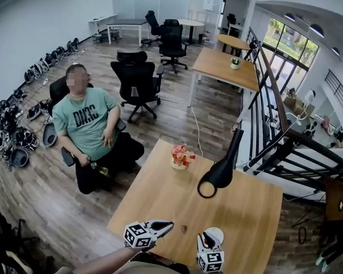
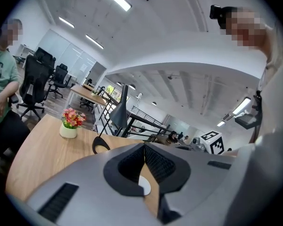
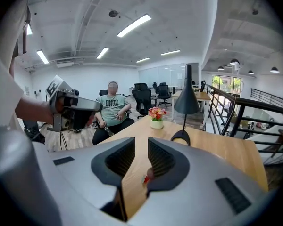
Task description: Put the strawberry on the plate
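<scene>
The strawberry is a small dark-red thing lying on the wooden table near its front edge. In the right gripper view the strawberry shows on the wood through the gap between the jaws. A small white plate sits just right of it and is partly hidden by my right gripper, which is open with nothing gripped. My left gripper hovers left of the strawberry, jaw tips together and empty. In the left gripper view a sliver of the plate shows under the jaws.
A white pot of red and pink flowers stands at the table's far side, with a black desk lamp to its right. A person in a green shirt sits beyond the far left corner. A stair railing runs along the right.
</scene>
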### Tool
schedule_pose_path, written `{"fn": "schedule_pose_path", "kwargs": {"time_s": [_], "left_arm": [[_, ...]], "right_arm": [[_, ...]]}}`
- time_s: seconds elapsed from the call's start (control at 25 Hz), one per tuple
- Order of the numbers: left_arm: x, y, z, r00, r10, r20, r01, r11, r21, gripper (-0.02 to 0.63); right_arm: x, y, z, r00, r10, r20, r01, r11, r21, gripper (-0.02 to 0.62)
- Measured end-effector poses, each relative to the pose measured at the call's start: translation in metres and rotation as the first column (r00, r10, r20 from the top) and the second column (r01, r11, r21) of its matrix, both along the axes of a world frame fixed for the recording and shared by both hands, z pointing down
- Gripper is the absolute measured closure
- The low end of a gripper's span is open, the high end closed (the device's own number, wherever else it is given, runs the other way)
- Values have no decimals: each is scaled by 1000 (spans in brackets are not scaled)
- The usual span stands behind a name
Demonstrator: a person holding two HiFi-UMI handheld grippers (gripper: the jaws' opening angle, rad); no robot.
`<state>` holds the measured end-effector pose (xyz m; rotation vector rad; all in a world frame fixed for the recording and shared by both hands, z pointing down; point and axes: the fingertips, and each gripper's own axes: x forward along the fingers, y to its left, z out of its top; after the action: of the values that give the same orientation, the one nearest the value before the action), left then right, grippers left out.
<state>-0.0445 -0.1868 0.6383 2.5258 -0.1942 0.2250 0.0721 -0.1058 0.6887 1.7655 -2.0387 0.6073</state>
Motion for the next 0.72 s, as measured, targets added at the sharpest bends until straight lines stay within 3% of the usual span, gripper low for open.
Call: {"fn": "schedule_pose_path", "kwargs": {"time_s": [0.4, 0.72], "left_arm": [[14, -2, -9, 990, -133, 36, 132, 991, 37, 601], [14, -4, -11, 974, -216, 68, 213, 976, 52, 601]], "right_arm": [[18, -27, 32, 987, -160, 21, 161, 986, -36, 514], [27, -40, 64, 972, -233, 42, 235, 969, -80, 514]]}}
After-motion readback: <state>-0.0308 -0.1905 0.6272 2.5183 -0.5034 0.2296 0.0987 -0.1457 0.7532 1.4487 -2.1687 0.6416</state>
